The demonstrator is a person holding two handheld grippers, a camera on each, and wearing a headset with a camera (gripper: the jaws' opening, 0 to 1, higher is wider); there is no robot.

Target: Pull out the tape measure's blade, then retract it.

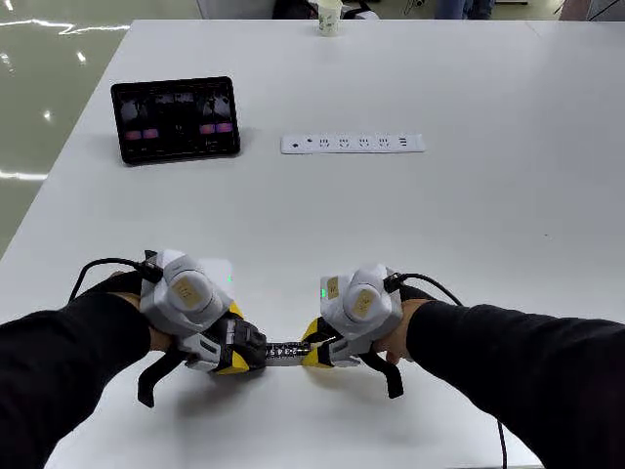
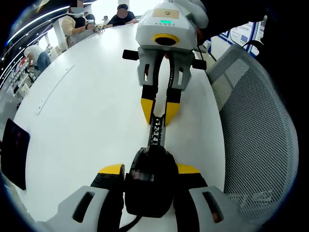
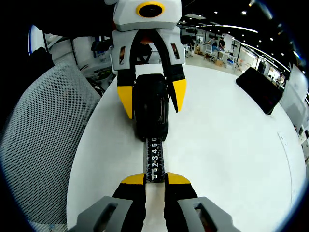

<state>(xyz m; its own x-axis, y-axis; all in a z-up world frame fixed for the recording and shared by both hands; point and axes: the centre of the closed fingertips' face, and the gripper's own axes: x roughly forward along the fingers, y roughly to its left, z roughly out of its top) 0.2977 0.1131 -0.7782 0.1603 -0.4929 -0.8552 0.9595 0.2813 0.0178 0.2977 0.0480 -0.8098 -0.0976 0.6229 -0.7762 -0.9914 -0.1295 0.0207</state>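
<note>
A black tape measure case rests low over the white table near its front edge. My left gripper is shut on the case. In the left gripper view the case sits between the yellow-tipped jaws of that gripper. A short length of numbered blade runs from the case to my right gripper, which is shut on the blade's end. In the right gripper view the blade leads from this gripper to the case, which the left gripper clamps.
A dark tablet stands at the back left and a white power strip lies mid-table. A paper cup stands at the far edge. A grey mesh chair is beside the table. People sit at the far end.
</note>
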